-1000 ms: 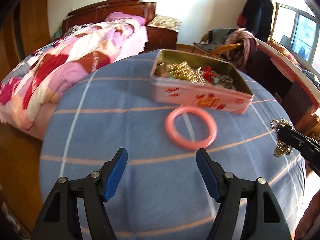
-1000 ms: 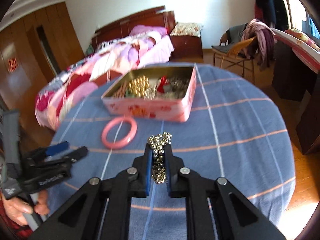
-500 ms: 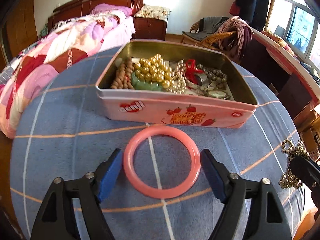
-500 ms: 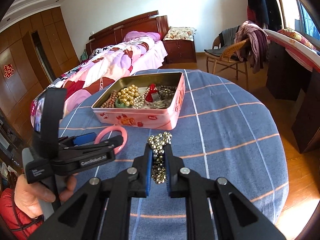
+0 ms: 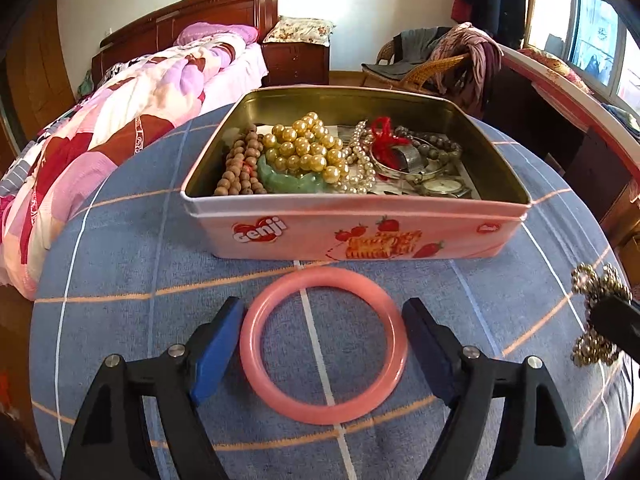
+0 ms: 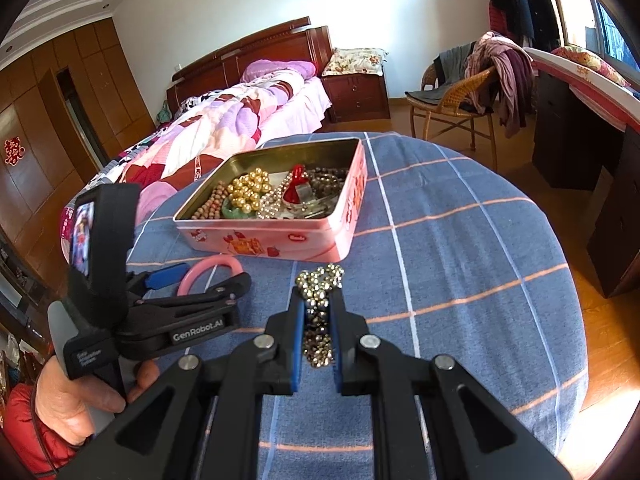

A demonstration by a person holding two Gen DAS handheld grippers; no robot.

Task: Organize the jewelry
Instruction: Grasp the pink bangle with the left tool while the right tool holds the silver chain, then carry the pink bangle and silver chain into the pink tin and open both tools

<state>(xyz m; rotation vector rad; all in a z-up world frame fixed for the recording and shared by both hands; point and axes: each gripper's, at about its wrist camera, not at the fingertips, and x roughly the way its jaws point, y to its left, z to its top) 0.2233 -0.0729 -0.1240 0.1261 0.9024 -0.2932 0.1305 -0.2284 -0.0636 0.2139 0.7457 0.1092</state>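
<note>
A pink bangle (image 5: 324, 346) lies flat on the blue checked tablecloth, just in front of a pink tin (image 5: 360, 236) holding several bead strings, a green bangle and a watch. My left gripper (image 5: 322, 332) is open, one blue pad on each side of the bangle, close to its rim. My right gripper (image 6: 316, 304) is shut on a bunch of small metallic beads (image 6: 318, 280), held above the cloth in front of the tin (image 6: 280, 236). The beads also show at the right edge of the left wrist view (image 5: 596, 312). The bangle (image 6: 208, 272) is partly hidden by the left gripper there.
The round table (image 6: 460, 264) drops off at its edge on all sides. A bed (image 5: 120, 120) stands behind on the left, a wicker chair with clothes (image 6: 472, 96) and a dark desk (image 6: 600, 152) on the right.
My left gripper has moved forward to the bangle until its open pads came to either side of it. The right gripper kept the beads and stayed almost still.
</note>
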